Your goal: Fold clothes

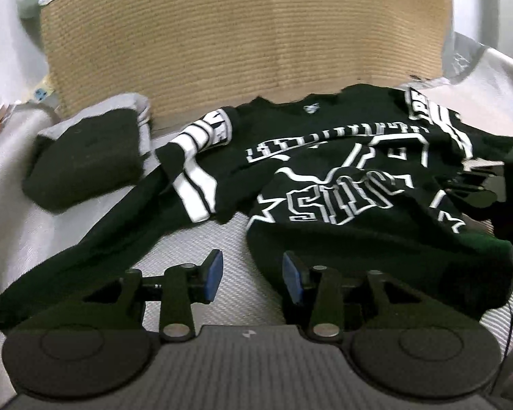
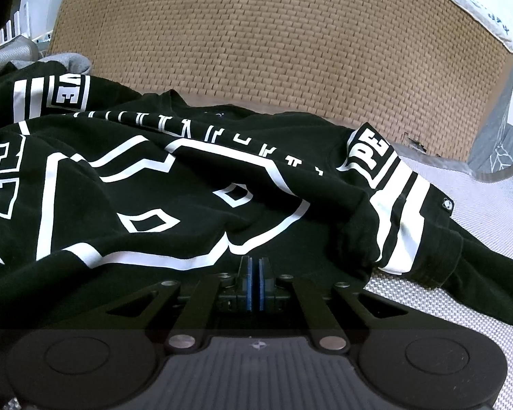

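A: Where's the black sweatshirt [image 1: 342,177]?
B: Spread on the grey bed [image 1: 201,239], below the woven headboard [image 1: 242,41].
A: Jaws?
B: Left gripper [image 1: 253,276] spread, empty, near its hem; right gripper [image 2: 255,282] pressed together against its hem edge.

Black jersey [image 2: 195,205] runs off the left edge.

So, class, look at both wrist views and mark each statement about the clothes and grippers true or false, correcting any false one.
1. The left gripper grips a sleeve. False: its jaws stand apart with nothing between them.
2. The black shirt carries white lettering. True.
3. The right gripper is wide open. False: its pads are closed together at the shirt's edge.
4. A folded black and grey garment lies beside the shirt. True.
5. The woven headboard is blue. False: it is tan.
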`<state>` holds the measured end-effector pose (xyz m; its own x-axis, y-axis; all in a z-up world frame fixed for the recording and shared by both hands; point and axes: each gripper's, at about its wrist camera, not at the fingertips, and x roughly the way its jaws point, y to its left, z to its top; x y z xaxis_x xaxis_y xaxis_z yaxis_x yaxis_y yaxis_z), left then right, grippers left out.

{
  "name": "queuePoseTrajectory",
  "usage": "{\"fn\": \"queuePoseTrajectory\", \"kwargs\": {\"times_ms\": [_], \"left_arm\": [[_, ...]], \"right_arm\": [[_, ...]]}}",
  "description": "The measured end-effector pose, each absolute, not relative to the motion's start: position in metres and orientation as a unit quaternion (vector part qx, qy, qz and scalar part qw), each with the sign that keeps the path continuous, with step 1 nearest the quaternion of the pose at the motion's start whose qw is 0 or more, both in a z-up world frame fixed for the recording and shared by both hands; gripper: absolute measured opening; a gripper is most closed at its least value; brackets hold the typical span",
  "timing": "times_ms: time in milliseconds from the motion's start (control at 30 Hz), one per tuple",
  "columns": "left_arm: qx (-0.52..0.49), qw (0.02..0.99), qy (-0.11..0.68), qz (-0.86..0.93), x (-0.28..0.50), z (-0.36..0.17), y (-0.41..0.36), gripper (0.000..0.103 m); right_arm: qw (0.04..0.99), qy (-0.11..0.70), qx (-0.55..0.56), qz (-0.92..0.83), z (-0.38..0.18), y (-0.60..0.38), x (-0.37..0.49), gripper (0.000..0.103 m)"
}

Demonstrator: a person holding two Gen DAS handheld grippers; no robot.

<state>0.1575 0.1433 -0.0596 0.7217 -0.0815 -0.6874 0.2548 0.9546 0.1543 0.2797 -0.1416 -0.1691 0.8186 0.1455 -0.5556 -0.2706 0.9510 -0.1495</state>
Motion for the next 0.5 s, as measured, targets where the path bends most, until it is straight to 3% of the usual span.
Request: {"fn": "queuePoseTrajectory", "kwargs": {"times_ms": [500], "left_arm": [[0.145, 0.921, 0.355, -0.075, 0.165, -0.046, 0.147, 0.049]], "right_arm": [[0.947, 0.280, -0.106, 0.112, -0.169, -0.143, 0.279, 0.003]]}}
